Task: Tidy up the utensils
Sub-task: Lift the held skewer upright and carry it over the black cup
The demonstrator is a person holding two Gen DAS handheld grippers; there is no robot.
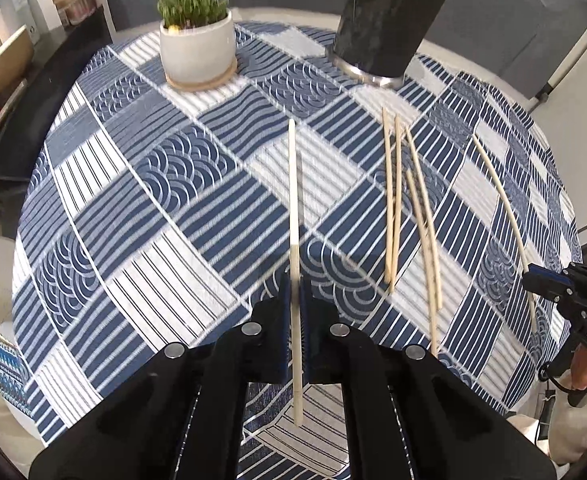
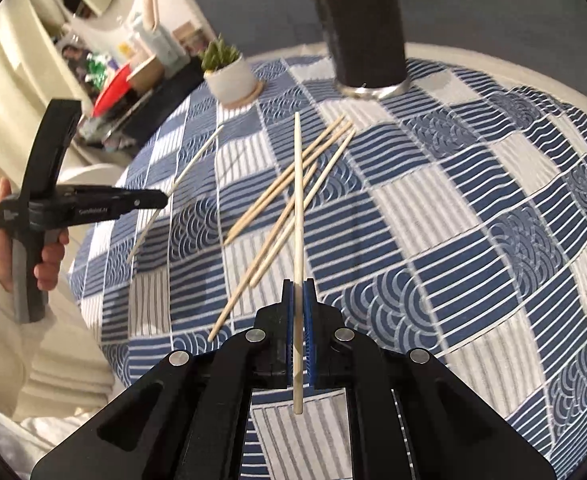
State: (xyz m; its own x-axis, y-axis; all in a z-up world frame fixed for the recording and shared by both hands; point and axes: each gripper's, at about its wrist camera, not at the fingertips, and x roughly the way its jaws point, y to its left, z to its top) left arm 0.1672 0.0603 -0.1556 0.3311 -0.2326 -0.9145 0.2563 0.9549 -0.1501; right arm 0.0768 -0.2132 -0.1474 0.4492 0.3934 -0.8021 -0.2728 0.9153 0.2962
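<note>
Both grippers are clamping one pale wooden chopstick each, left gripper and right gripper, ready for the dark cylindrical holder ahead; four loose chopsticks are lying between them.

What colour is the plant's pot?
White pot, clearest in the left wrist view.

claw: black, blue pads | silver screws | sleeve: cream

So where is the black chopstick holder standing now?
In both wrist views the black chopstick holder stands upright at the table's far edge, right of the potted plant, beyond the loose chopsticks.
</note>
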